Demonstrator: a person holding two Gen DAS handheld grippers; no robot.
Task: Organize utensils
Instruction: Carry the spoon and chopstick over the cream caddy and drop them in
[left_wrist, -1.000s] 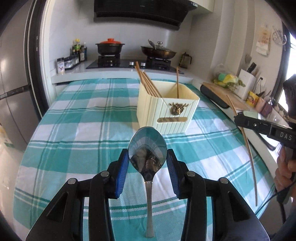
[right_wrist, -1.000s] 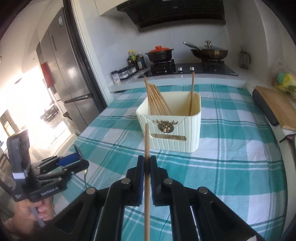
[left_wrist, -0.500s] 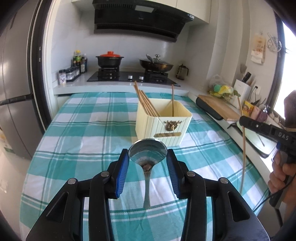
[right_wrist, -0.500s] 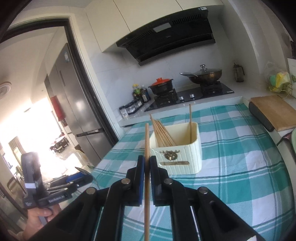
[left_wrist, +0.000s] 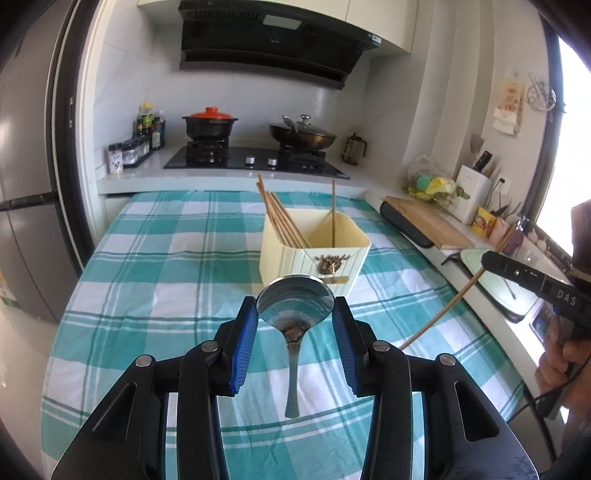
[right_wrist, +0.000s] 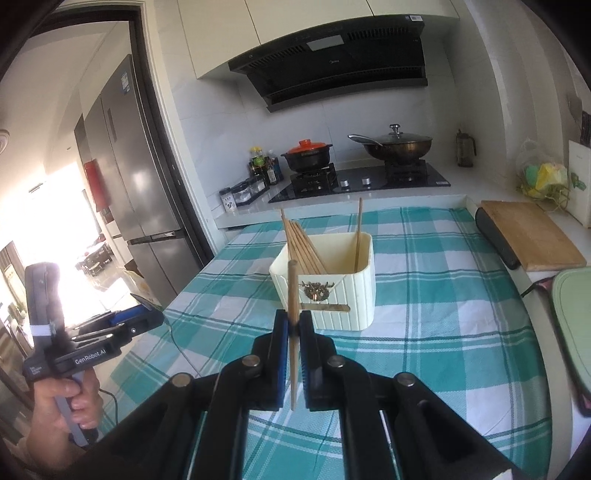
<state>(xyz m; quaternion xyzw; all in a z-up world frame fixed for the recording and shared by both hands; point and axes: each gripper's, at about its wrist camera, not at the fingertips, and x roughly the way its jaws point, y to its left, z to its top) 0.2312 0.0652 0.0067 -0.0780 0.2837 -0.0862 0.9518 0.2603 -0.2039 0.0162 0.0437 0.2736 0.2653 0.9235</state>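
1. left gripper (left_wrist: 294, 317) clamps a metal spoon (left_wrist: 294, 314) by the bowl, handle hanging, in front of the cream utensil box (left_wrist: 314, 254)
2. right gripper (right_wrist: 294, 332), nearly closed, pinches one upright chopstick (right_wrist: 293, 314) before the box (chopsticks inside)
3. box sits on checked tablecloth (right_wrist: 443, 295)

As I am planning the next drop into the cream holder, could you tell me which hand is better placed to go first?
Probably the right. The right gripper is shut on a chopstick lined up with the holder. The left gripper holds a spoon by the bowl, handle hanging down.
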